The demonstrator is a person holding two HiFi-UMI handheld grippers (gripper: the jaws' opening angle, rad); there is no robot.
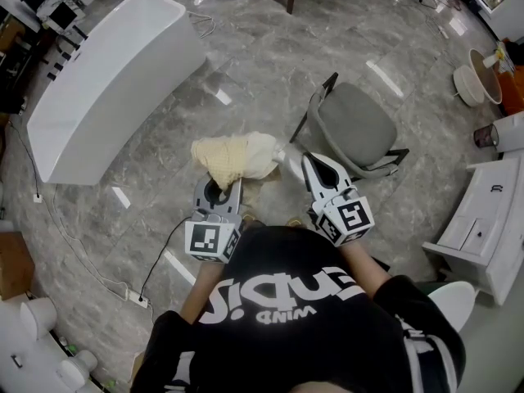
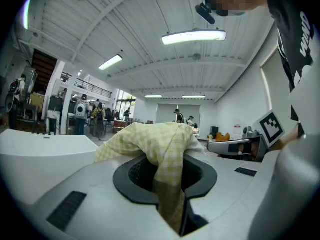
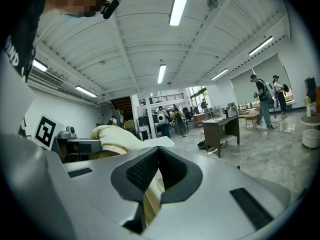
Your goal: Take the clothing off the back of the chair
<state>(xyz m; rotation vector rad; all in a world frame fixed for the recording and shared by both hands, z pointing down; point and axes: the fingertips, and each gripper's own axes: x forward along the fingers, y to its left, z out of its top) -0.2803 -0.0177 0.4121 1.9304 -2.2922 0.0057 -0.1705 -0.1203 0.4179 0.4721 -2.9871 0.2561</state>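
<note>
A pale yellow checked garment (image 1: 233,158) hangs bunched between my two grippers, in front of the person and clear of the chair. The grey-seated chair (image 1: 356,129) with a black frame stands just to the right, its back bare. My left gripper (image 1: 223,185) is shut on the garment: in the left gripper view the cloth (image 2: 160,139) drapes over the jaws and runs down into the closed slit at the left gripper (image 2: 170,176). My right gripper (image 1: 311,164) is shut on another fold, and pale cloth (image 3: 149,200) shows pinched in its slit.
A long white tub-like unit (image 1: 106,80) lies at the left. A white cabinet (image 1: 483,228) stands at the right, with pale basins (image 1: 475,80) beyond it. A cable (image 1: 155,268) trails on the marble floor. A dark desk (image 3: 222,129) and several people are far off.
</note>
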